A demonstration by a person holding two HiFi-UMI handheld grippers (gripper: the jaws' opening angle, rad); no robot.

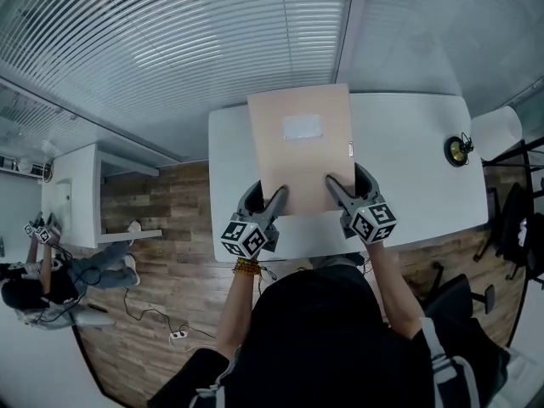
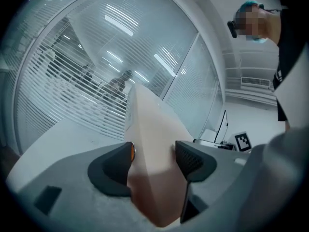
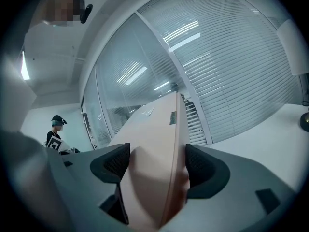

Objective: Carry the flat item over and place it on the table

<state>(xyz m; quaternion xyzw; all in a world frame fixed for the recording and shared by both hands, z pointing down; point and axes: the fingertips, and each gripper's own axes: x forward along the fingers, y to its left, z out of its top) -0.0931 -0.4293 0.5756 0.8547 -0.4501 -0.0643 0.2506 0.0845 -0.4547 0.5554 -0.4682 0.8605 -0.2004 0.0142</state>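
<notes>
The left gripper point(image 1: 268, 201) and right gripper point(image 1: 347, 189) are each clamping the near edge of the flat tan cardboard sheet point(image 1: 299, 155), at 7 and 5 o'clock on it. The sheet is hanging over the white rectangular table point(image 1: 408, 168), its far edge passing the table's 12 o'clock side.

Bright, even white light
Strips of glare on the glass wall point(image 3: 183, 37); bent and dark round the edges of both gripper views; blurry up close
</notes>
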